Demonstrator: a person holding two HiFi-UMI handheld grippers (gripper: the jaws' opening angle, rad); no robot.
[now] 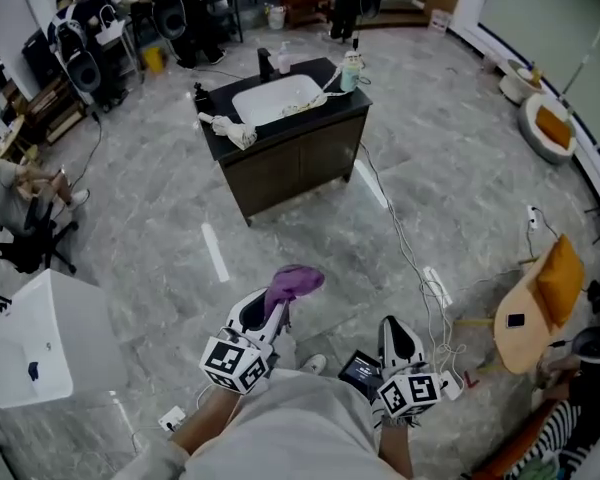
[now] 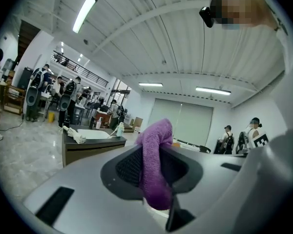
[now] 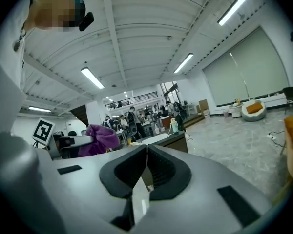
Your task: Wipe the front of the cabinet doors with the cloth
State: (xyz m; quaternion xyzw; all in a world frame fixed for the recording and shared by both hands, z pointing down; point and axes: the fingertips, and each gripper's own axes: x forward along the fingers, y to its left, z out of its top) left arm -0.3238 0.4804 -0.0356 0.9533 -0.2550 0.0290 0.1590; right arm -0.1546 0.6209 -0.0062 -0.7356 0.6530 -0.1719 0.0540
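left gripper (image 2: 154, 172): jaws clamped on the purple cloth (image 2: 155, 152). the left gripper view showed the cloth folded into a thick roll between the ribbed black pads (image 2: 132, 167), with one end standing above the jaws and the other hanging below them. the head view showed what that view did not: the free end flopped forward and to the right, clear of the jaw tips.

right gripper (image 3: 147, 167): jaws together along a single seam, with nothing between them. this was readable in the right gripper view only; in the head view the jaw tips were too small to judge. the same view also caught the cloth off to the left.

pose: i held both grippers low and close against my body, pointed forward, the left slightly ahead of the right. each marker cube (image 1: 235, 361) faced up toward the head camera. both gripper views were tilted far enough up to take in the ceiling.

surroundings: the cabinet (image 1: 300, 163) stood well ahead across the grey marbled floor (image 1: 460, 168), apart from both grippers. its doors were dark and flat; its top was black and held a white rectangular basin (image 1: 275, 98), a pale bottle (image 1: 351, 71) and a crumpled white rag (image 1: 230, 128).
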